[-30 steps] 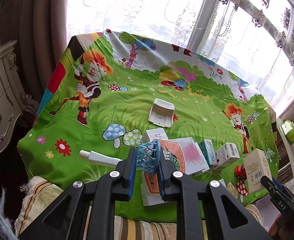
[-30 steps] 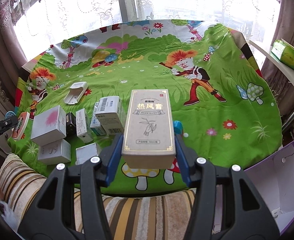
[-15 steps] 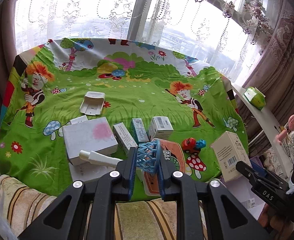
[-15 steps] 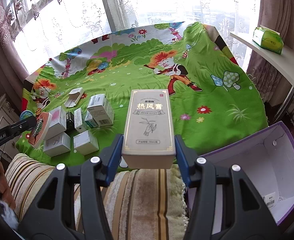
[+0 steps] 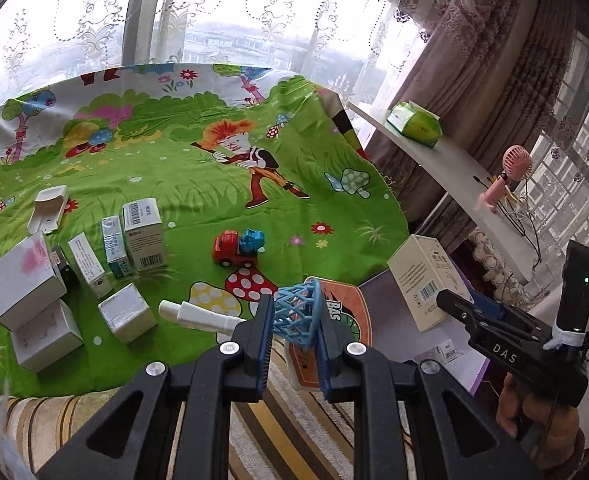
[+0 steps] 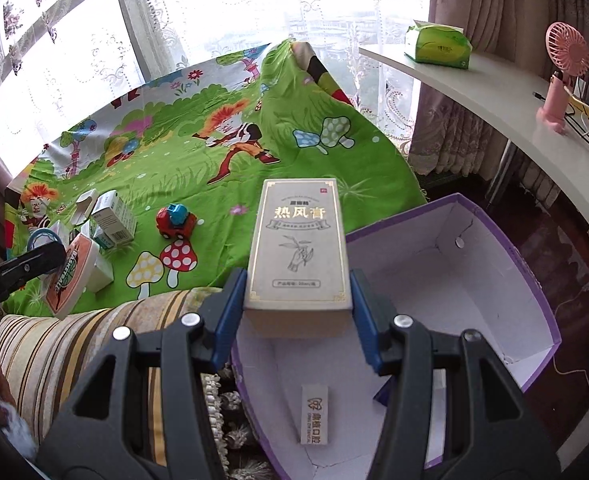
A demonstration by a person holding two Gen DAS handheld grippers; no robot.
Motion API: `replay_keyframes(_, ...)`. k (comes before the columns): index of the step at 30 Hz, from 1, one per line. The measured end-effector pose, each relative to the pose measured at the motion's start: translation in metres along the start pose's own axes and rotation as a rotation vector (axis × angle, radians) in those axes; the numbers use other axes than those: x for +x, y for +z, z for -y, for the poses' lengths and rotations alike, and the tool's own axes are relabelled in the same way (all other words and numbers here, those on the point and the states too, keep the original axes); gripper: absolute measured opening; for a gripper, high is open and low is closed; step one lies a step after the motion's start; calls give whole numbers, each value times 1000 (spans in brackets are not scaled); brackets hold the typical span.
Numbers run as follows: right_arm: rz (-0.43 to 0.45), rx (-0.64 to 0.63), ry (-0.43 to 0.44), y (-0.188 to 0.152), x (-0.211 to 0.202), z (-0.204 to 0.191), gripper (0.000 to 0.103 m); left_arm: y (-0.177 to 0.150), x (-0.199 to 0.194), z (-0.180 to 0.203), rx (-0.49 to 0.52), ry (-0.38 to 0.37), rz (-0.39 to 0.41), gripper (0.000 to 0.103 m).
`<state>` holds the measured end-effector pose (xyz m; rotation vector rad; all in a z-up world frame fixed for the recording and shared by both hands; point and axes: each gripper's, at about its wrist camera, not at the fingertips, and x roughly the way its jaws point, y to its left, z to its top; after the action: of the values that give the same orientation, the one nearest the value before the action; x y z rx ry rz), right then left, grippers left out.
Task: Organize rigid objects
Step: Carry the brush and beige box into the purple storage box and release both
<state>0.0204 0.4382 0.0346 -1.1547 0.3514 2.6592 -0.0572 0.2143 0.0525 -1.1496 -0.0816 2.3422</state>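
My left gripper [image 5: 294, 316] is shut on the blue net hoop of a toy basketball board [image 5: 334, 340], held over the bed's front edge; the board shows in the right wrist view [image 6: 68, 276]. My right gripper [image 6: 298, 304] is shut on a beige rectangular box [image 6: 299, 248] and holds it above the open purple box [image 6: 494, 280]; the beige box also shows in the left wrist view [image 5: 424, 284]. A small white pack [image 6: 314, 414] lies inside the purple box.
Several white and teal boxes [image 5: 142, 234] and a red-and-blue toy truck [image 5: 238, 246] lie on the green cartoon bedspread [image 5: 174, 176]. A white tube [image 5: 198, 314] lies near the front edge. A shelf at right holds a tissue pack [image 6: 438, 46] and a pink fan [image 6: 558, 80].
Both grippers have swung to the right with their loads. The right gripper now holds the beige box over the purple box instead of over the bed.
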Motion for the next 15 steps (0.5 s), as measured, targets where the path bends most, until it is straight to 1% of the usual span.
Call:
replay_keyframes(7, 23, 53, -86, 1, -11, 35, 55, -4, 18, 45, 89, -95, -44, 20)
replay_keyframes(15, 52, 78, -142, 5, -20, 52, 55, -2, 30, 76, 154, -175, -60, 20)
